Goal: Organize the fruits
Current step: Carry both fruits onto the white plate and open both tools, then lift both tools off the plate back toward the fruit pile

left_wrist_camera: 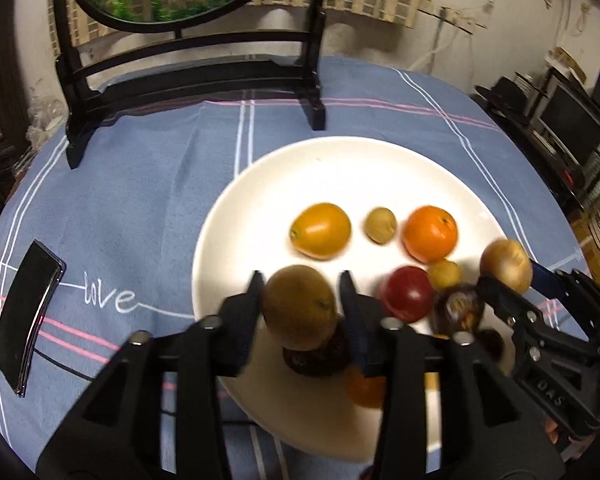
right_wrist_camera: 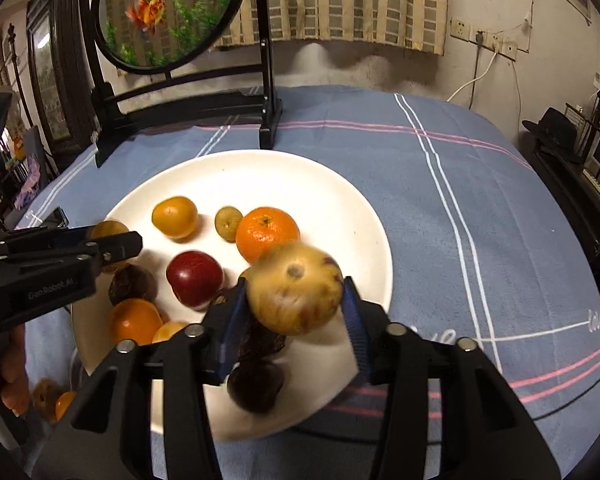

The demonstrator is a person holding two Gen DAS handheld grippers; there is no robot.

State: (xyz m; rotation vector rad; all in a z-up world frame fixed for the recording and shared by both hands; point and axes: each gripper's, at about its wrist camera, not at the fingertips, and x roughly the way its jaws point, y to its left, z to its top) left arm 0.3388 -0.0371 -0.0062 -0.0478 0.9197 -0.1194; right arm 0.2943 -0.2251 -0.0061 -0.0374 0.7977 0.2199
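A white plate (left_wrist_camera: 260,184) (right_wrist_camera: 340,200) holds several fruits: a yellow-orange fruit (left_wrist_camera: 320,231) (right_wrist_camera: 175,217), a small greenish fruit (left_wrist_camera: 381,225) (right_wrist_camera: 228,223), an orange mandarin (left_wrist_camera: 430,233) (right_wrist_camera: 265,231), a red fruit (left_wrist_camera: 407,291) (right_wrist_camera: 195,277), dark wrinkled fruits (left_wrist_camera: 460,308) (right_wrist_camera: 133,282). My left gripper (left_wrist_camera: 300,300) (right_wrist_camera: 112,240) is shut on a brown-green fruit (left_wrist_camera: 299,307) (right_wrist_camera: 109,230) above the plate's near left part. My right gripper (right_wrist_camera: 294,298) (left_wrist_camera: 504,274) is shut on a yellowish-brown spotted fruit (right_wrist_camera: 294,293) (left_wrist_camera: 506,265) above the plate's near right part.
A blue striped tablecloth (left_wrist_camera: 148,200) (right_wrist_camera: 480,220) covers the table. A black framed stand (left_wrist_camera: 192,80) (right_wrist_camera: 180,108) with a round fish picture stands at the back. A black phone (left_wrist_camera: 28,316) lies at the left. Two small fruits (right_wrist_camera: 54,398) lie off the plate.
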